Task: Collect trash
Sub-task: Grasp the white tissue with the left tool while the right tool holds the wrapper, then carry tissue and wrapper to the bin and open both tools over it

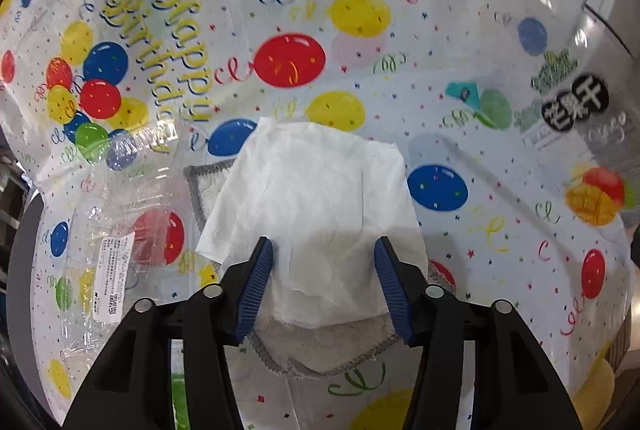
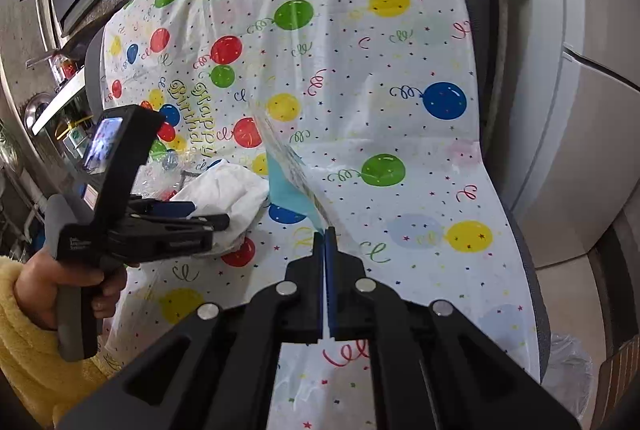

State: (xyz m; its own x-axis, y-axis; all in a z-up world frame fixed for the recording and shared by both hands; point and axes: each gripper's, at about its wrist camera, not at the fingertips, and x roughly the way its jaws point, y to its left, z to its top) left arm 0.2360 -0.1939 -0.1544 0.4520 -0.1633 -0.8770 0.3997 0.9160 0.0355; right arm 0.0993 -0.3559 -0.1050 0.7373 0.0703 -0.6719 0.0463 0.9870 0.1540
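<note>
Right tongs (image 2: 325, 230) pinch what looks like a teal wrapper (image 2: 289, 185).

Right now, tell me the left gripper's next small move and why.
Probably close the left gripper on the white tissue. Its jaws stand open on either side of the tissue, which lies on a grey cloth, while the right gripper is already shut on a teal-edged wrapper.
</note>
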